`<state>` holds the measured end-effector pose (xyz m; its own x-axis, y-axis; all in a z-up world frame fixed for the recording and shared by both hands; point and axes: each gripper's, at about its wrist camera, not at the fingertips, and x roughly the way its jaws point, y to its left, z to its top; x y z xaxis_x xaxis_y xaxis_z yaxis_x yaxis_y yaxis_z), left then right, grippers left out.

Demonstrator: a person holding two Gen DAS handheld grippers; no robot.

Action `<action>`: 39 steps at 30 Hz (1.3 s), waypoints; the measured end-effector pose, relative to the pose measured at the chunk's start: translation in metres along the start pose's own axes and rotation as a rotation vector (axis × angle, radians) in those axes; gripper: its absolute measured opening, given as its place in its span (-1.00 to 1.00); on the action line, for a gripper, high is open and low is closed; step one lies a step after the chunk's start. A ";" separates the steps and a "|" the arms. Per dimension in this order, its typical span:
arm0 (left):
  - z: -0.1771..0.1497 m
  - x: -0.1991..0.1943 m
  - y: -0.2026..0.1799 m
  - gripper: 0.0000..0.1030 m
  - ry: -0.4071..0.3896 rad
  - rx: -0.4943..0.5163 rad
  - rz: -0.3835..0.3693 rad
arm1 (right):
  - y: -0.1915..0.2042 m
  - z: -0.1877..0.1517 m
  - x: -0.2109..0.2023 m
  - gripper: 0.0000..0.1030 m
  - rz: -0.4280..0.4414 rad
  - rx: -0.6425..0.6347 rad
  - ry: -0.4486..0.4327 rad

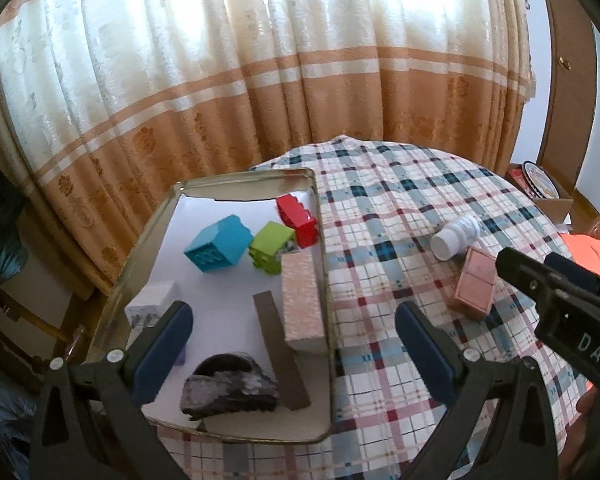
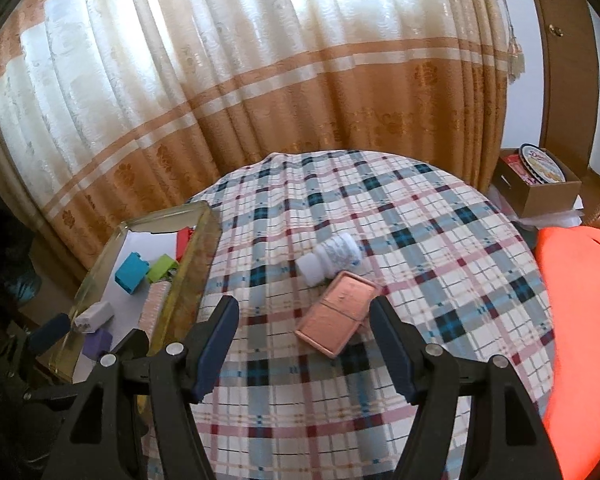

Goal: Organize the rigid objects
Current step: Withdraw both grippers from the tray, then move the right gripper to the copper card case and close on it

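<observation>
With both the right tool (image 2: 304, 336) and the left tool (image 1: 294, 340) spread and empty, the flat pink box (image 2: 337, 317), lying on the plaid surface (image 2: 440, 248) against the white bottle (image 2: 332, 258), is judged stiff and light, best pinched across its long edges.

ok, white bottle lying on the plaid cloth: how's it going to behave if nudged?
The white bottle lies on its side, so it will probably roll. It looks like smooth plastic, likely rigid and maybe slippery. The pink box beside it might block rolling that way.
</observation>
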<state>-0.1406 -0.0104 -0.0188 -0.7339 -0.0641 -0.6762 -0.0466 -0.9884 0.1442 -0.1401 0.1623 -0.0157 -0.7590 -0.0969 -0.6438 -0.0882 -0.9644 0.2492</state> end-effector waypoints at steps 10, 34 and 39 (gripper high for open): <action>-0.018 -0.003 -0.017 0.99 0.017 0.023 -0.027 | -0.029 -0.011 -0.007 0.36 -0.047 -0.013 0.016; -0.051 -0.016 -0.059 0.99 -0.010 0.099 -0.107 | -0.068 -0.022 0.011 0.36 -0.084 0.036 0.094; -0.052 -0.018 -0.047 0.99 -0.014 0.075 -0.093 | -0.065 -0.020 0.021 0.36 -0.068 0.040 0.123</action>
<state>-0.0899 0.0298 -0.0509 -0.7334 0.0298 -0.6791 -0.1654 -0.9768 0.1357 -0.1377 0.2177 -0.0599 -0.6661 -0.0633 -0.7432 -0.1646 -0.9594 0.2292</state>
